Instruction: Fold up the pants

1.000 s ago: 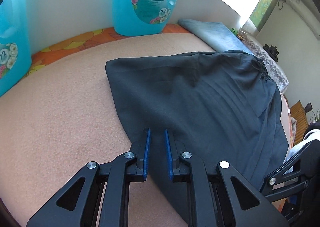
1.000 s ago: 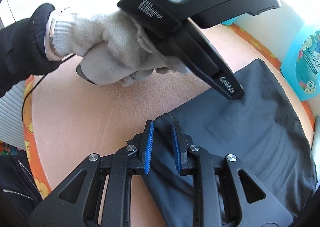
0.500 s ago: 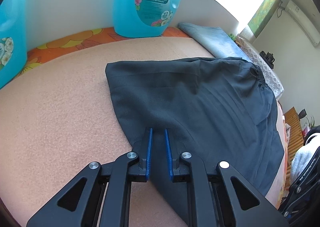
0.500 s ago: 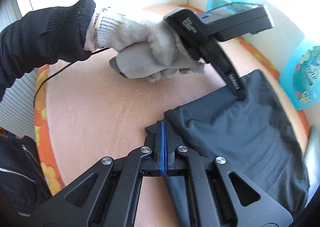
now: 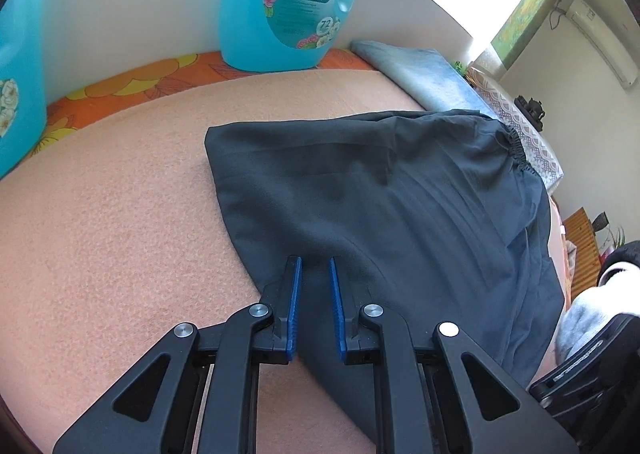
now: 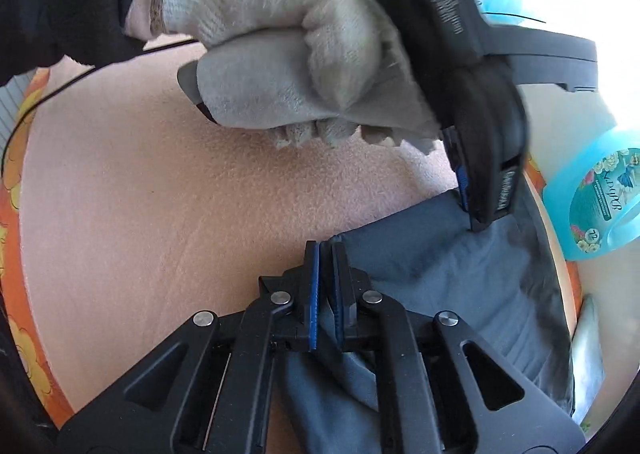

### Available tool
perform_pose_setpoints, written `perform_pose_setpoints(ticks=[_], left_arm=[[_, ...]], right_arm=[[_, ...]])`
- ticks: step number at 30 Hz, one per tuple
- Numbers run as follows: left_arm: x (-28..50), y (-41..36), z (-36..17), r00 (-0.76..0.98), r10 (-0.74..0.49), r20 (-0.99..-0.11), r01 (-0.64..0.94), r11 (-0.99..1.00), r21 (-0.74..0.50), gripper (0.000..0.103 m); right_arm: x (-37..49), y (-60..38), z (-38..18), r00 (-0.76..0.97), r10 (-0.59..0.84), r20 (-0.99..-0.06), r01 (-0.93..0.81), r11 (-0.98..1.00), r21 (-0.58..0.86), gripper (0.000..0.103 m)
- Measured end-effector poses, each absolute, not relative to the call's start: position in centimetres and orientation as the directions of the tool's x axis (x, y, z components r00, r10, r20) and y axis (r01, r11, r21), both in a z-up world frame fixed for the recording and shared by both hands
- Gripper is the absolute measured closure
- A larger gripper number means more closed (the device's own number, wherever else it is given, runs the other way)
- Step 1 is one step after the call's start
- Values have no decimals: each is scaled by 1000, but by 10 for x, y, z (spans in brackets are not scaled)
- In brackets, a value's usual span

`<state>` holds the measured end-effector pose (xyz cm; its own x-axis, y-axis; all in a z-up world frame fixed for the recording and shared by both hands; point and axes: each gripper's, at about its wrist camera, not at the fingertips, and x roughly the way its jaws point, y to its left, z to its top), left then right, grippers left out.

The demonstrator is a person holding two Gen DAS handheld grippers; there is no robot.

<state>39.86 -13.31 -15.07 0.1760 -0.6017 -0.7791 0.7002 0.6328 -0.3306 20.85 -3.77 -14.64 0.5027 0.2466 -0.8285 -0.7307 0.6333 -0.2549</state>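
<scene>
Dark grey pants point(image 5: 400, 194) lie folded on a peach blanket point(image 5: 120, 234), with the elastic waistband point(image 5: 516, 146) at the far right. My left gripper point(image 5: 313, 260) is shut on the near edge of the pants, and cloth fills the narrow gap between its blue pads. The right wrist view shows that same left gripper point(image 6: 474, 220) in a grey-gloved hand point(image 6: 280, 54), with its tips dug into the pants point(image 6: 460, 274). My right gripper point(image 6: 325, 246) is shut on a corner of the pants, a thin fold pinched between its pads.
A blue detergent bottle point(image 5: 288, 2) stands against the white wall behind the pants, and another point(image 5: 16, 94) stands at the left. A folded blue towel point(image 5: 420, 70) lies at the back right. An orange flowered sheet point(image 5: 120, 86) borders the blanket.
My right gripper closed on the pants' corner, then rose a little and rolled, lifting the cloth. The left gripper kept its hold and stayed in place.
</scene>
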Motion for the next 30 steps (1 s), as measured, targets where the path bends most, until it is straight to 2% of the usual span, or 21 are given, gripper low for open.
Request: perform_pose_setpoints(ticks=[3, 6, 9, 11, 13, 14, 15, 16, 19, 20, 22, 26, 30], left_arm=[[403, -128, -154, 172, -627, -760, 680, 634, -369, 91], [409, -124, -157, 170, -647, -743, 655, 638, -406, 95], [407, -123, -155, 202, -630, -750, 647, 660, -382, 95], [402, -121, -152, 244, -598, -763, 643, 689, -335, 95], [398, -110, -146, 287, -583, -760, 606, 725, -327, 84], [394, -103, -142, 308, -580, -754, 579, 743, -335, 72], [389, -95, -139, 317, -585, -746, 554, 753, -355, 64], [381, -89, -137, 325, -586, -742, 541, 759, -362, 63], [350, -80, -126, 390, -544, -743, 530, 792, -302, 63], [340, -78, -124, 410, -526, -745, 521, 805, -283, 63], [322, -78, -119, 431, -509, -745, 519, 815, -256, 62], [295, -90, -112, 468, -456, -757, 549, 822, -155, 62], [283, -99, -108, 473, -454, -755, 568, 812, -133, 62]], right_arm=[[214, -52, -124, 489, 319, -812, -708, 688, -157, 99], [213, -42, -143, 443, 313, -840, -724, 678, -129, 99], [205, -44, -138, 302, 453, -839, -781, 622, 55, 99], [195, -49, -122, 346, 466, -814, -793, 609, 12, 99], [199, -63, -106, 384, 474, -792, -763, 646, 17, 99], [205, -74, -98, 398, 480, -782, -740, 671, 35, 99], [218, -76, -91, 414, 485, -771, -719, 693, 50, 99], [224, -82, -82, 433, 483, -761, -694, 717, 61, 98], [248, -106, -73, 479, 471, -741, -611, 785, 103, 76], [256, -110, -73, 490, 464, -738, -591, 799, 110, 65], [272, -112, -72, 521, 415, -746, -537, 839, 91, 62], [315, -114, -84, 505, 362, -784, -417, 897, 146, 62], [343, -120, -95, 470, 346, -812, -318, 924, 210, 60]])
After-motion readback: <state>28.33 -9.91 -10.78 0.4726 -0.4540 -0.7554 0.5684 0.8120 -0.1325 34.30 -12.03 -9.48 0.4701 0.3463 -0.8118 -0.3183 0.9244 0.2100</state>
